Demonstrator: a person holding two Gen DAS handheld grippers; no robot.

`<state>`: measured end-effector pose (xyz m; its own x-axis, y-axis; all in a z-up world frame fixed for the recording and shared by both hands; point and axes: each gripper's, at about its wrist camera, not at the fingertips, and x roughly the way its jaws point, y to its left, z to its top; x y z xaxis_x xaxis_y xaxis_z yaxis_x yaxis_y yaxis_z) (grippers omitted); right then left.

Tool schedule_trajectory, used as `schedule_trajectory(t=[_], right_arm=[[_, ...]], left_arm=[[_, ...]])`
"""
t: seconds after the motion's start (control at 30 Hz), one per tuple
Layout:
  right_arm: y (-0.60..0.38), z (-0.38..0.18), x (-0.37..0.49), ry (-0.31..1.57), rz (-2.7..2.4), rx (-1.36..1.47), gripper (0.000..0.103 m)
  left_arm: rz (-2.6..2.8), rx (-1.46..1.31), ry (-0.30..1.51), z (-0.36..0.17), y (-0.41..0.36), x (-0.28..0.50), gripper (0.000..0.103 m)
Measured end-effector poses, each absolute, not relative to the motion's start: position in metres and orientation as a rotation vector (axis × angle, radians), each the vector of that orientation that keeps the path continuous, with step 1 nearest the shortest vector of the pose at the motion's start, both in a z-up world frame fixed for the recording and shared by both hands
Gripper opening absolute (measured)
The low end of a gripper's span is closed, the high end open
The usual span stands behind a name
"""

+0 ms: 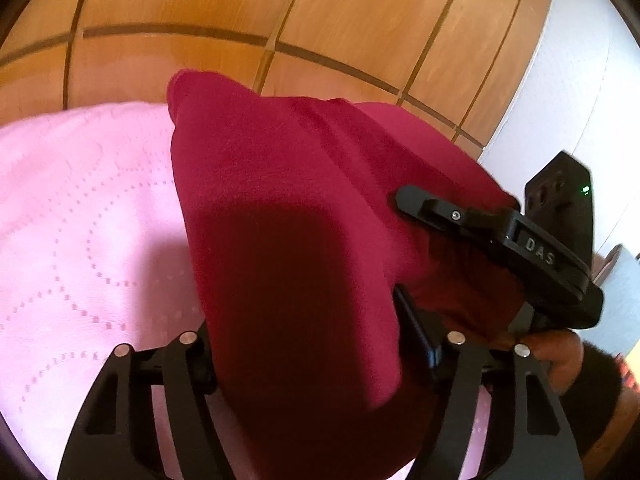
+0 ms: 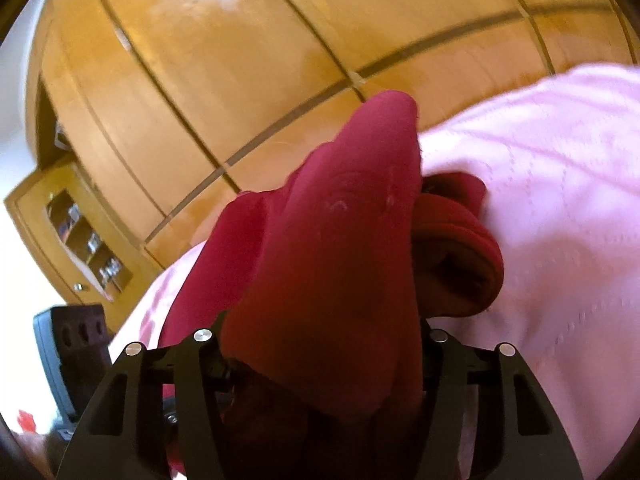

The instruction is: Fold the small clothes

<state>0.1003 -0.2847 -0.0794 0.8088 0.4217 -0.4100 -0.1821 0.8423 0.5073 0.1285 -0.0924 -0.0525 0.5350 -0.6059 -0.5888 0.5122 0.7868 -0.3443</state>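
A dark red garment (image 1: 280, 208) hangs lifted above the pink quilted bedspread (image 1: 80, 208). My left gripper (image 1: 316, 364) is shut on the garment, which drapes over and hides its fingers. My right gripper (image 1: 424, 208) shows in the left wrist view at the right, pinching the garment's far edge. In the right wrist view the garment (image 2: 344, 248) covers my right gripper (image 2: 320, 364), which is shut on it; a folded part (image 2: 460, 240) bulges at the right above the bedspread (image 2: 560, 200).
A wooden wardrobe (image 1: 280, 20) stands behind the bed, also in the right wrist view (image 2: 200, 80). A small cabinet with glass shelves (image 2: 84, 236) stands at the left. A white wall (image 1: 580, 80) is at the right.
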Motion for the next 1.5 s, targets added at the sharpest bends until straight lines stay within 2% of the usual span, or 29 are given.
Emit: schedule_trajectory(t=[0.33, 0.83, 1.2, 1.5], right_arm=[[-0.251, -0.051, 0.077, 0.474, 0.362, 0.264, 0.059], [-0.256, 0.006, 0.052, 0.311, 0.363, 0.274, 0.059], [-0.267, 0.012, 0.045, 0.317, 0.309, 0.266, 0.059], [-0.209, 0.003, 0.088, 0.366, 0.400, 0.244, 0.059]], left_arm=[[-0.594, -0.075, 0.636, -0.025, -0.081, 0.097, 0.061], [-0.601, 0.003, 0.433, 0.028, -0.079, 0.079, 0.061], [-0.626, 0.000, 0.429, 0.027, -0.085, 0.091, 0.061], [-0.482, -0.042, 0.471, 0.017, -0.026, 0.111, 0.061]])
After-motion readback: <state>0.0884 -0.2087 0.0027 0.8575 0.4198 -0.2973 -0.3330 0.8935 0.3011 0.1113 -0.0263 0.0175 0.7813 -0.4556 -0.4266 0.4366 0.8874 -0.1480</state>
